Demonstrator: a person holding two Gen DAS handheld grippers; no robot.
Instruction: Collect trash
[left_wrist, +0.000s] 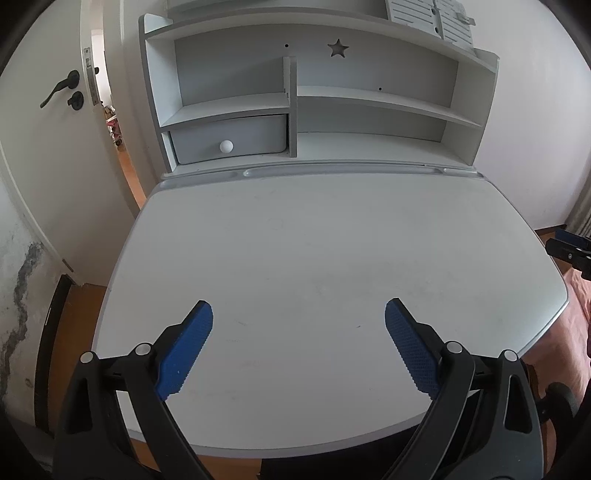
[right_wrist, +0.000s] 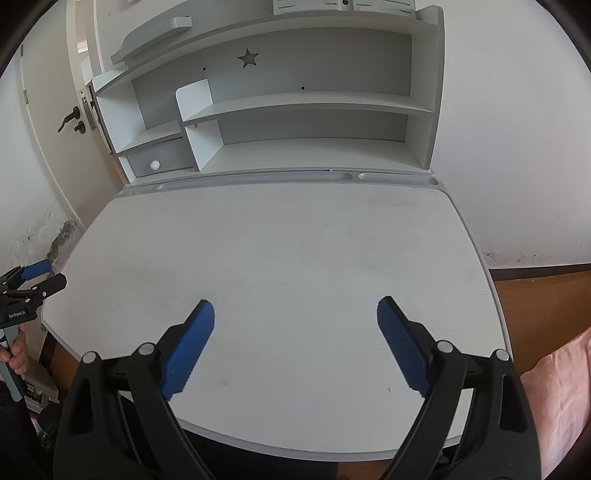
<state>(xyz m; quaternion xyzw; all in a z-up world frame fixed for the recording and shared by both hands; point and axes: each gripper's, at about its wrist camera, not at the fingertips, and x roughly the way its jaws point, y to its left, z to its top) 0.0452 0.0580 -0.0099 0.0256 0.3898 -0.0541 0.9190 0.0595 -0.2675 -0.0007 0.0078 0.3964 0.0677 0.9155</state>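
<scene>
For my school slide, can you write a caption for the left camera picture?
Open left gripper hovers over a bare white desk with shelves.

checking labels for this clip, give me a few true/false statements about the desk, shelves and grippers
1. Both grippers are open. True: left gripper and right gripper hold nothing.
2. A crumpled paper lies on the desk. False: no trash shows on it.
3. The drawer has a round white knob. True.
4. The shelf back has a heart cutout. False: it is a star.
5. The door is shut. False: it stands open.
</scene>
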